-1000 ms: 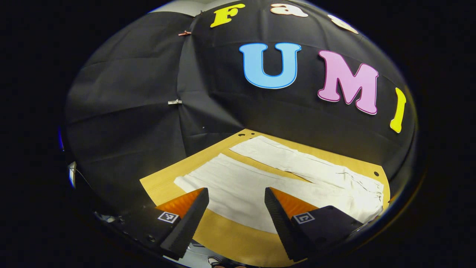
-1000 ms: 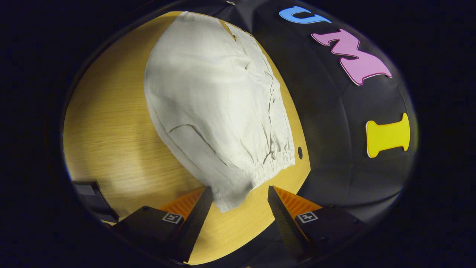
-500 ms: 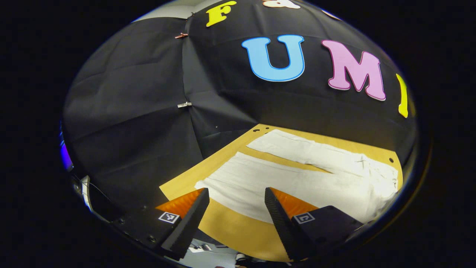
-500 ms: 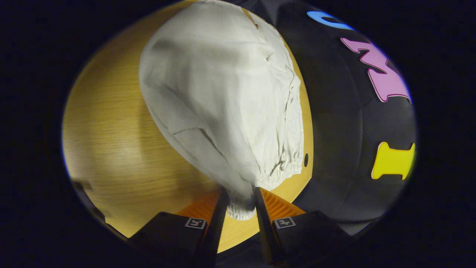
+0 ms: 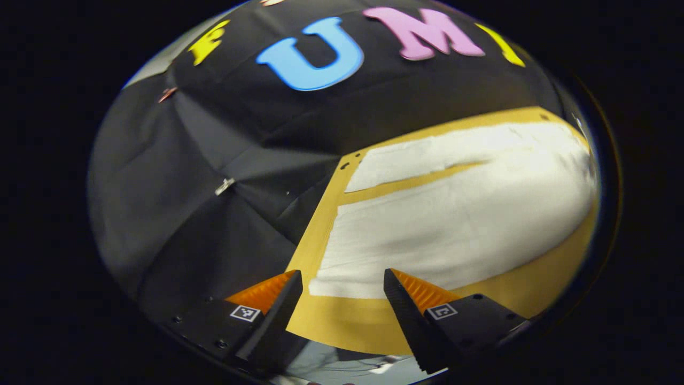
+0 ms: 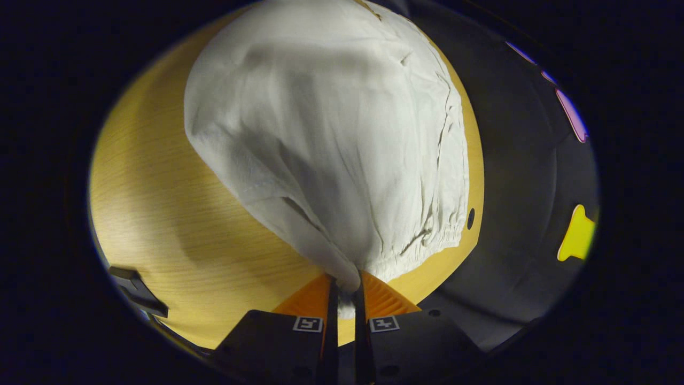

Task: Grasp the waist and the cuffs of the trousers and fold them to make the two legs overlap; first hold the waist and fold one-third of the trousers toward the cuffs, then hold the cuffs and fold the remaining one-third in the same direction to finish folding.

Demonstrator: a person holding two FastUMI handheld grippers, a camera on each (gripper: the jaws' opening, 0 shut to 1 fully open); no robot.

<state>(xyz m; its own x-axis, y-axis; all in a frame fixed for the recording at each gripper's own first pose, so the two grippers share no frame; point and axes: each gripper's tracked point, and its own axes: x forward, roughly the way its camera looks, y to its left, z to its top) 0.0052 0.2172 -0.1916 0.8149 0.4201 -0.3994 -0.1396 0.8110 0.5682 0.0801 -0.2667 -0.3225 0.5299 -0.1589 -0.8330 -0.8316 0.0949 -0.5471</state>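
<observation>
Right gripper (image 6: 344, 299) is clamped tight on the waist corner of the trousers (image 6: 331, 133), both fingers pressing a bunched bit of the gathered waistband between them, and the pale cloth rises from that pinch in a taut ridge. Left gripper (image 5: 342, 291) stands wide open with nothing between its fingers; it hangs over the near cuff corner (image 5: 320, 286) of the trousers (image 5: 454, 214), and I cannot tell whether it touches the cloth.

From the left gripper view the trousers lie spread on the wooden table (image 5: 363, 326), the two legs side by side with a narrow strip of bare wood showing between them, the far leg (image 5: 427, 155) running along the back edge. The cuff ends sit close to the table's left edge (image 5: 320, 214), where the black cloth wall (image 5: 203, 192) drops away beside it. A band of bare wood runs along the near side under the open fingers.

The right gripper view gives the other end: the wrinkled elastic waistband (image 6: 427, 240) lying near the table's right edge, a small dark hole (image 6: 471, 218) in the wood just beside it, and the wall close behind. To the left of the trousers there is a broad stretch of bare table (image 6: 160, 214). A dark blocky thing (image 6: 136, 291) sits at the table's lower left rim; I cannot make out what it is.
</observation>
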